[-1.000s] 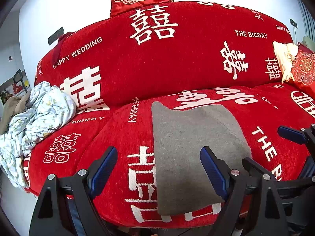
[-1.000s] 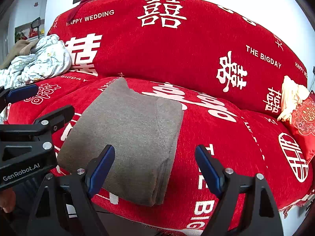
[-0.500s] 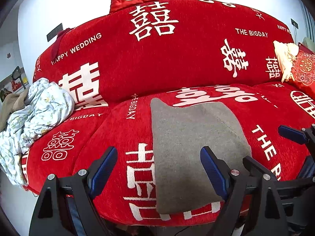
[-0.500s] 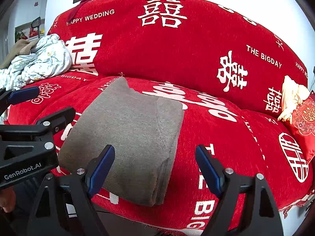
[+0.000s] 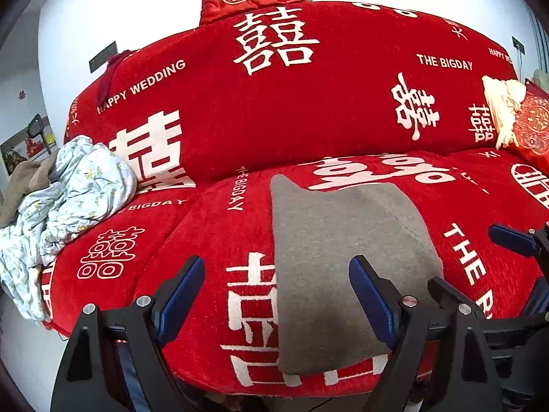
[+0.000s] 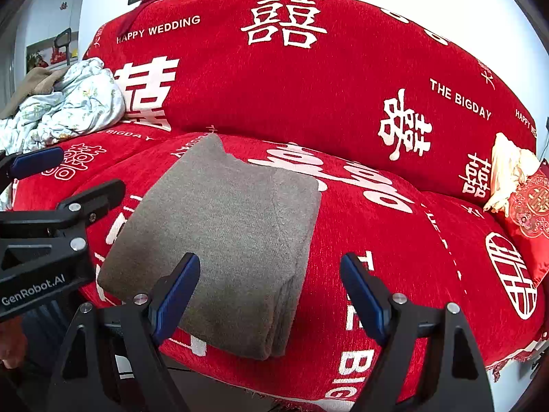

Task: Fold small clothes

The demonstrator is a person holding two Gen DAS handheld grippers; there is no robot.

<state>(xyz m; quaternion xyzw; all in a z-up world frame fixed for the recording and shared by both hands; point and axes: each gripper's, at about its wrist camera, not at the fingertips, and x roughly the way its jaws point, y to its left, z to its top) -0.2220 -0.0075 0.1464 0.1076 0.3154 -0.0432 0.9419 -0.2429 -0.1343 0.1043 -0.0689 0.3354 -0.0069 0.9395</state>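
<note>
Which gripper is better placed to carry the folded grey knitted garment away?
Probably the right gripper: it is open, and the folded grey knitted garment has its thick edge lying between its fingers. The left gripper faces mostly red sofa cover.

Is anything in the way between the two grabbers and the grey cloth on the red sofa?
Nothing visible. The grey cloth lies folded on the sofa, right in front of the left gripper and the right gripper. Both have open, empty jaws, with only bare sofa cover around the cloth.
</note>
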